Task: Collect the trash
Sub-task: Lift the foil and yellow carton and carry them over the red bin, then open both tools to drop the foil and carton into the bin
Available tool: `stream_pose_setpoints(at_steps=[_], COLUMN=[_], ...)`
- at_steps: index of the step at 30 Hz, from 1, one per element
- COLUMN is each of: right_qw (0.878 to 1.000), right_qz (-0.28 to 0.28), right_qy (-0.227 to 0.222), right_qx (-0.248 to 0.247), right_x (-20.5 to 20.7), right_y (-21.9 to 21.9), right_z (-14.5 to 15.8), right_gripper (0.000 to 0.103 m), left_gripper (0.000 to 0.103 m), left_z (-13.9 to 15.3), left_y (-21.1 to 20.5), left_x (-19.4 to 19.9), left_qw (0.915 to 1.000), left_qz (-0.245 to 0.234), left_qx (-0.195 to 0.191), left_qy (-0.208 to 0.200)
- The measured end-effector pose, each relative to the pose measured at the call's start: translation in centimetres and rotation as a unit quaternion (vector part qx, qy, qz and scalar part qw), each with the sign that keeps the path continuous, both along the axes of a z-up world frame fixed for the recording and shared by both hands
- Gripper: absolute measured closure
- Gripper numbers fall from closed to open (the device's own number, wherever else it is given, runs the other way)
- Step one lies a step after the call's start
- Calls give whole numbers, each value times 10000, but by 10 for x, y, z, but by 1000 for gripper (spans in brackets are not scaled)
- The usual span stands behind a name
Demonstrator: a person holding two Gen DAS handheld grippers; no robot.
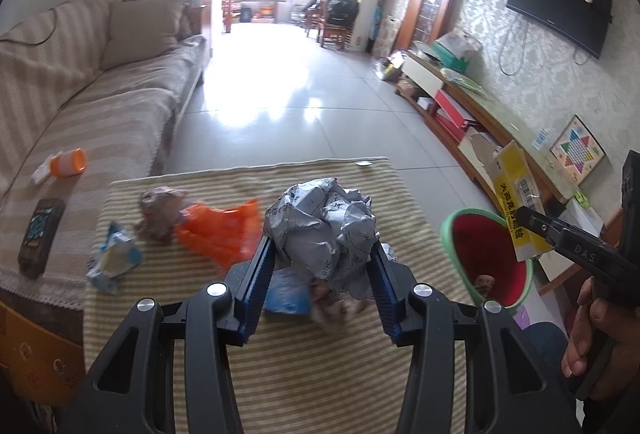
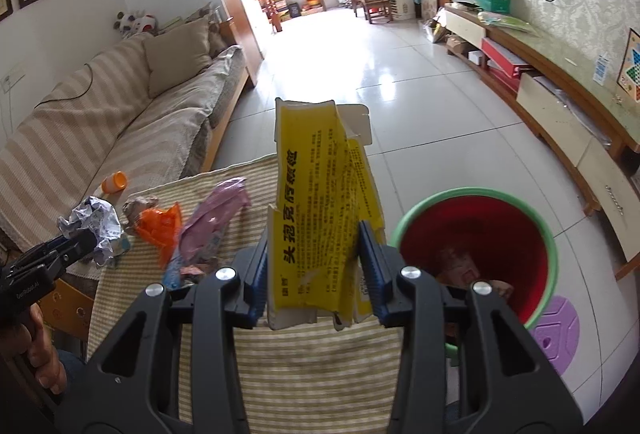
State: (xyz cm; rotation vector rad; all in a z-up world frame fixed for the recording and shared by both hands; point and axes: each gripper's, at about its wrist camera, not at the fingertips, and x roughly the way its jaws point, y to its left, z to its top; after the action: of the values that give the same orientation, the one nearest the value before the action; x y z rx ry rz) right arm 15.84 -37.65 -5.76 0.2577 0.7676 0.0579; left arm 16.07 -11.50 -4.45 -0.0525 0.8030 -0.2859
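My left gripper (image 1: 320,250) is shut on a crumpled grey paper ball (image 1: 322,222), held above the striped table (image 1: 304,362); the ball also shows in the right wrist view (image 2: 94,224). My right gripper (image 2: 314,240) is shut on a flattened yellow box (image 2: 320,202), held just left of the red bin with a green rim (image 2: 476,246). In the left wrist view the box (image 1: 516,198) hangs over the bin (image 1: 488,254). Trash lies in the bin's bottom.
On the table lie an orange plastic bag (image 1: 220,230), a brownish crumpled wad (image 1: 162,212), a blue-white wrapper (image 1: 114,260) and a pink wrapper (image 2: 212,222). A sofa (image 1: 80,106) with an orange-capped bottle (image 1: 68,162) stands left. A TV cabinet (image 2: 560,90) lines the right wall.
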Motion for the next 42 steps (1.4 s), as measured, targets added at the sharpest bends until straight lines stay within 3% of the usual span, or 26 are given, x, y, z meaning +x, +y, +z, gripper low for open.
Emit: stream_pose_setpoints(at_steps=[14, 25, 42], right_qw=[9965, 9916, 9919], right_qz=[-826, -1207, -961], right_qy=[128, 412, 720], right_qx=[94, 234, 421], right_x=[-14, -16, -1], right_y=[-107, -170, -189], right_z=[-18, -53, -82], right_gripper=[64, 64, 63], left_gripper=[59, 59, 58], left_z=[-15, -51, -73], left_y=[-146, -241, -287], left_x=[27, 39, 48], left_qw=[9935, 9835, 9789], left_qz=[-1122, -1741, -1921], left_qx=[-5, -24, 131], left_qy=[177, 498, 686])
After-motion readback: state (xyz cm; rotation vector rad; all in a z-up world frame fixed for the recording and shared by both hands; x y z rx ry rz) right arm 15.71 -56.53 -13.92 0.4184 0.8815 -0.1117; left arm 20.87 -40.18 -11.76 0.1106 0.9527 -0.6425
